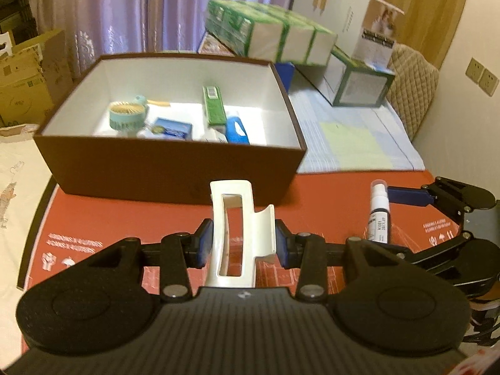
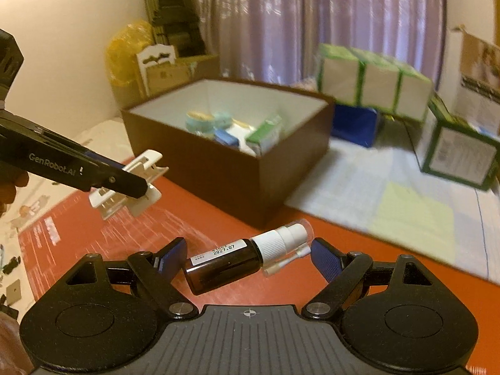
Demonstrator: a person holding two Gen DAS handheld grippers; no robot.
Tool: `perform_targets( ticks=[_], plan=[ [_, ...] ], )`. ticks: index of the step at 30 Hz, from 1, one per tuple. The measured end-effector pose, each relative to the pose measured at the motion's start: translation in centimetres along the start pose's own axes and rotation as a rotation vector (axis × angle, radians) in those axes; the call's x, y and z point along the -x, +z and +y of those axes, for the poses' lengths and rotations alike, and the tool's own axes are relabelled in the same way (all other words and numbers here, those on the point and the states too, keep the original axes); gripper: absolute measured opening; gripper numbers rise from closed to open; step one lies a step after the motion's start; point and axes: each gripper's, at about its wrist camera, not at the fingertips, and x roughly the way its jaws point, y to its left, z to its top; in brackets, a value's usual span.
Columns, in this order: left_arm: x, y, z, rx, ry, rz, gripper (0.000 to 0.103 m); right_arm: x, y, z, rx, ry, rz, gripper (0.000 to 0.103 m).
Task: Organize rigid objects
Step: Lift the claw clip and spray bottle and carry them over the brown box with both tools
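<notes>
carrying one item in each hand, the person has both tools raised above the red tabletop (image 1: 312, 187), with the brown box (image 1: 175, 168) standing just ahead of them. the left tool (image 1: 243, 240) is clamped on a white hair claw clip (image 1: 234, 234), its blue pads pressing the clip's two sides while the clip sticks up and forward past the fingertips. the right tool (image 2: 247, 259) stands wide, with a dark spray bottle (image 2: 237, 261) lying crosswise between its pads: the bottle's base meets the left pad and the white nozzle end with its clear cap reaches toward the right pad, so it looks held end to end, though contact at the cap side is hard to make out.

as for progress, the box already holds several things: a round teal container (image 1: 128, 118), a small blue packet (image 1: 173, 128), a green carton (image 1: 214, 106) and a blue-capped tube (image 1: 236, 128), all ahead of and below the left tool. my guess is the sorting is well under way, with these two pieces picked up but not yet dropped in. off to the left of the right tool, a few small dark bits lie beyond the tabletop's edge; whether they belong to the job i can't tell.
</notes>
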Motion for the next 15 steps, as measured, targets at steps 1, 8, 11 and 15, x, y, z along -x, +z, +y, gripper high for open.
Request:
perform_targets(
  ticks=[1,8,11,15],
  plan=[
    [0.3,0.3,0.3,0.001,0.002,-0.008,0.035,-0.1,0.5,0.3,0.007,0.007,-0.010,0.083],
    [1.0,2.5,2.9,0.005,0.032,-0.038,0.035,-1.5,4.3,2.2,0.045,0.050,-0.077,0.083],
    [1.1,3.6,4.1,0.000,0.041,-0.054,0.035,-2.4,5.8,2.6,0.047,0.060,-0.098,0.083],
    [0.7,5.3,5.6,-0.008,0.042,-0.067,0.035,-3.8,7.8,3.0,0.046,0.062,-0.119,0.083]
  ],
)
